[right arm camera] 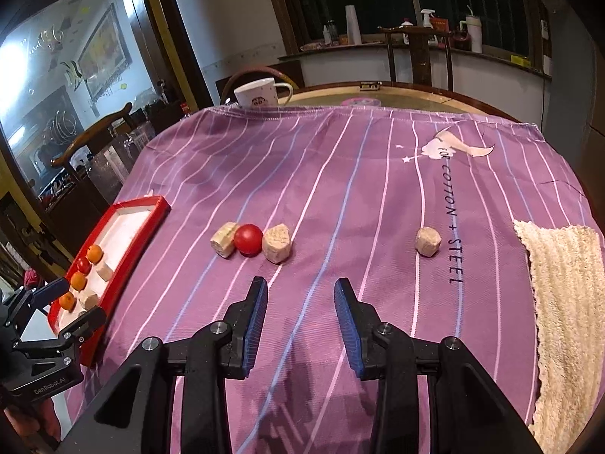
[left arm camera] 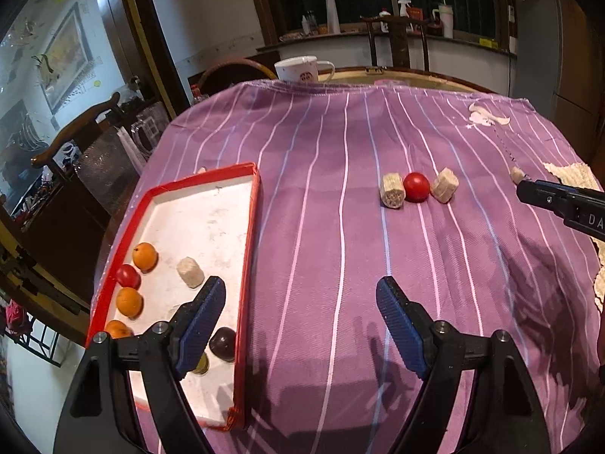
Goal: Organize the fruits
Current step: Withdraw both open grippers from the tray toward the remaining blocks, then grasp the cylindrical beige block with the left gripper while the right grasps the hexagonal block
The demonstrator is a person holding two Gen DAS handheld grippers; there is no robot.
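Hovering open and empty, right gripper (right arm camera: 300, 325) and left gripper (left arm camera: 300, 325); mid-table red tomato (right arm camera: 248, 239) is smooth, squashy — pinch its middle gently.

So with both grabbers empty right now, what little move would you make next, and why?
Probably ease the right gripper forward to the red fruit. Its jaws are open and empty, and that fruit sits on the purple cloth between two beige pieces, outside the red tray where other fruits already lie.
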